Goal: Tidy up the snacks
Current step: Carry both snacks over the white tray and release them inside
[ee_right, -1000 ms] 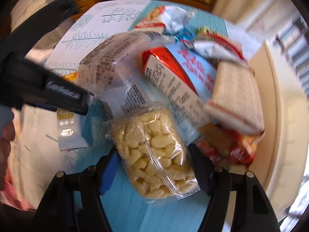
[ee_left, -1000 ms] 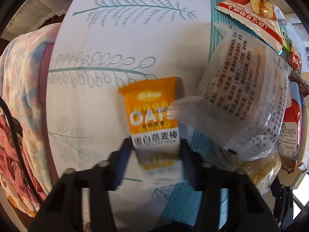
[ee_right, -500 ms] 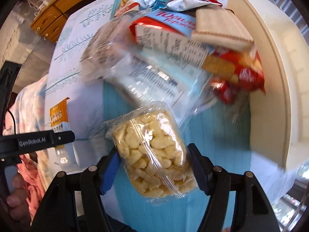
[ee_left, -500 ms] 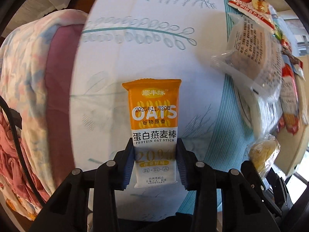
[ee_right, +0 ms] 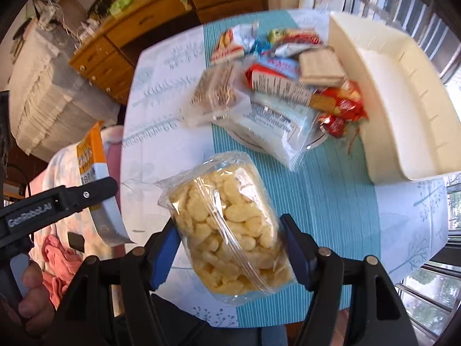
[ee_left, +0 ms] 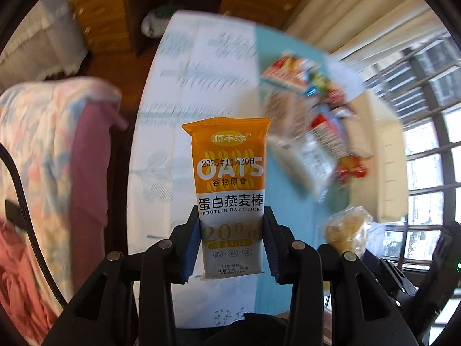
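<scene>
1. Two claws each pinch one snack above the tabletop (ee_right: 331,190).
2. Left claw (ee_left: 232,242) grips an orange-and-white oat bar (ee_left: 230,190) by its lower half, the bar upright between the pads, lifted clear of the patterned cloth.
3. Right claw (ee_right: 230,248) clamps a clear bag of pale puffed snacks (ee_right: 227,222), also off the surface.
4. Other wrapped snacks (ee_right: 276,92) lie in a pile near the tabletop's far edge.
5. Just beside the pile, along the right edge, sits a white tray (ee_right: 386,155).
</scene>
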`<control>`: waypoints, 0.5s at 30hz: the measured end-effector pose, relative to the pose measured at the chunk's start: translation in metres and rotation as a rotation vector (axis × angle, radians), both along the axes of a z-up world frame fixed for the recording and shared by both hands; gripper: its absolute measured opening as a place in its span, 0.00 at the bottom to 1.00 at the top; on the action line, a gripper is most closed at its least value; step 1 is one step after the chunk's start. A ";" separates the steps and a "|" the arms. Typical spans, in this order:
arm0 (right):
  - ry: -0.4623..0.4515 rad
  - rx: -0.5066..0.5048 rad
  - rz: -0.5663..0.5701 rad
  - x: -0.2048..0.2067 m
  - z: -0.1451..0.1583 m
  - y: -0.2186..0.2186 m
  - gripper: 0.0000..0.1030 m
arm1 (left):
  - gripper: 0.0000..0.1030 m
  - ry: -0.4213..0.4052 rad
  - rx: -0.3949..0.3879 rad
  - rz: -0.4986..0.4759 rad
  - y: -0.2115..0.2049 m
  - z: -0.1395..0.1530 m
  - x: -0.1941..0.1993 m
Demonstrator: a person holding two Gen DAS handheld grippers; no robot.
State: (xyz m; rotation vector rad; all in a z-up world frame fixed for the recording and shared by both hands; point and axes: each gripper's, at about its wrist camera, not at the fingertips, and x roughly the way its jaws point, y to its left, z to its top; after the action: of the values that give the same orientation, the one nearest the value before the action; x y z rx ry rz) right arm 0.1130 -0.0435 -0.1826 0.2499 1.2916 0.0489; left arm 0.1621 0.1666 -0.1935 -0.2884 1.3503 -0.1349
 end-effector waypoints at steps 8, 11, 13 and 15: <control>-0.155 0.011 -0.006 -0.012 0.042 -0.015 0.66 | 0.38 -0.223 -0.046 -0.042 -0.022 0.065 -0.020; -0.224 0.018 0.019 -0.013 0.056 -0.027 0.66 | 0.38 -0.281 -0.062 -0.034 -0.033 0.078 -0.026; -0.260 0.018 0.034 -0.016 0.064 -0.037 0.66 | 0.38 -0.321 -0.085 -0.024 -0.042 0.089 -0.029; -0.298 0.023 0.049 -0.019 0.071 -0.048 0.66 | 0.37 -0.351 -0.104 -0.021 -0.053 0.098 -0.032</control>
State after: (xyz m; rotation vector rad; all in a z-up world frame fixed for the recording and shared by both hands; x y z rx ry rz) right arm 0.0936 -0.0911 -0.1114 0.2216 1.0008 0.1385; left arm 0.1297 0.1139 -0.0954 -0.3214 0.9995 -0.2618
